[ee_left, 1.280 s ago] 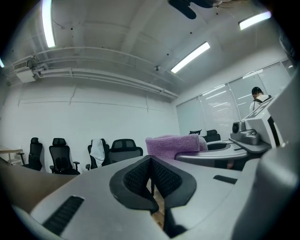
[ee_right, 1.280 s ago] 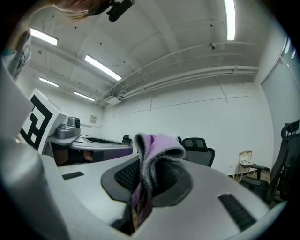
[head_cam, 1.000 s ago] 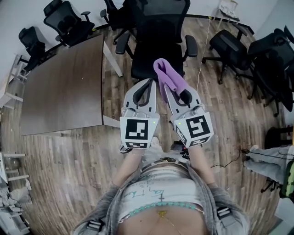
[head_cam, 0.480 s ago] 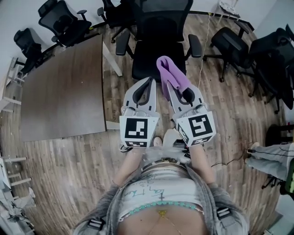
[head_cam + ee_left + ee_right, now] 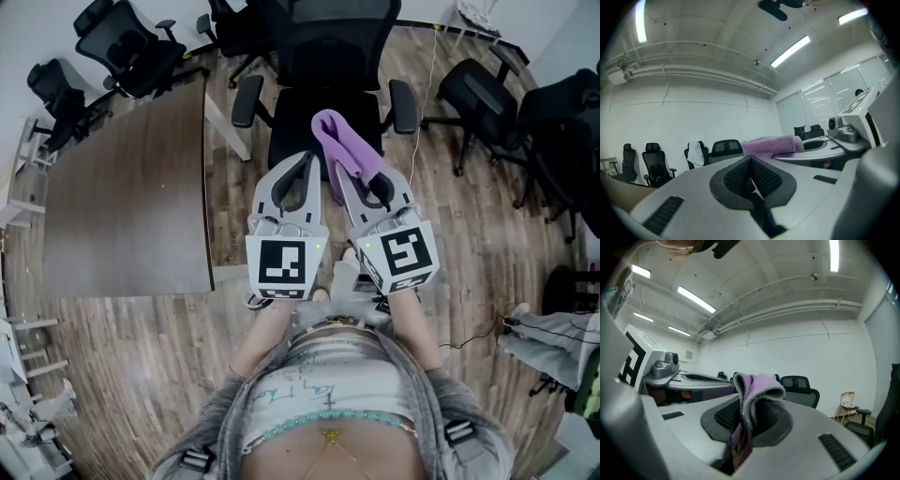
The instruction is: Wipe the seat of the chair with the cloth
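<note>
— Since a second ago we've drawn closer to the black mesh-backed office chair (image 5: 323, 47). Its armrests (image 5: 246, 101) now flank the far end of the folded purple terry cloth (image 5: 342, 150), which reaches further over the black padded seat (image 5: 292, 127).
— And which of our grippers has it?
— Our right gripper (image 5: 342, 178). Its jaws are clamped on the cloth, which bunches up between them and flops over the tips. Whether the cloth touches the seat, we can't tell.
— And the other one?
— Our left gripper (image 5: 309, 161) sits just left of the right one. Its jaws are pressed together with nothing between them, and its tip is over the seat's near edge.
— What else do we see?
— A brown wooden table (image 5: 131, 187) stands to the left on the wood-plank floor (image 5: 450, 244). More black office chairs (image 5: 122, 42) stand at the far left and at the right.
</note>
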`<state>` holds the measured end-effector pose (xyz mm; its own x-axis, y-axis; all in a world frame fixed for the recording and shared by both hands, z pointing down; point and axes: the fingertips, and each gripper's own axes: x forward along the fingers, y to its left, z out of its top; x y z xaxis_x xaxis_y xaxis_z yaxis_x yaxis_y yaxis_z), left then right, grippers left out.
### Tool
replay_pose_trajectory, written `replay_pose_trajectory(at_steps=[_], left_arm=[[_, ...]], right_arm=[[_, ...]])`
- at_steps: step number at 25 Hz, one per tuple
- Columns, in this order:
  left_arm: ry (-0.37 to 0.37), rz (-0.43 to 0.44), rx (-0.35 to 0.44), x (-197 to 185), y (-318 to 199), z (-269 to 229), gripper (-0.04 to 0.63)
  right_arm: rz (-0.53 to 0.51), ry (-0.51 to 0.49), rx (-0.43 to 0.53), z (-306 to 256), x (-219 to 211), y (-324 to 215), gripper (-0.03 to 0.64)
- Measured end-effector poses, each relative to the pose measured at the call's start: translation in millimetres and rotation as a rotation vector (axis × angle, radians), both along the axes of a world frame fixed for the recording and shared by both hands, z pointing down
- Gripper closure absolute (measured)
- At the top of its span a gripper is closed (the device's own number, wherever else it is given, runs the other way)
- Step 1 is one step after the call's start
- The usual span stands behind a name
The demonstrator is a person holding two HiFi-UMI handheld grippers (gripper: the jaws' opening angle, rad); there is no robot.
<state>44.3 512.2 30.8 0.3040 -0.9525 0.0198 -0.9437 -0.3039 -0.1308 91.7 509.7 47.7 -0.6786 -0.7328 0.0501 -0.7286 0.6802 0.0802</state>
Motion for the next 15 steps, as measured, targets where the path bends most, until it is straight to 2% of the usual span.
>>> replay_pose_trajectory(at_steps=[8,15], left_arm=[[0.002,-0.046,-0.003,9,-61,-11,0.595],[0.021,-0.087,-0.012,23,-101,-8,0.595]], right_arm=[[-0.066,-0.021,0.037,-21,13,-67,0.569],[-0.094,-0.042,0.023,-19,32,-111,0.569]])
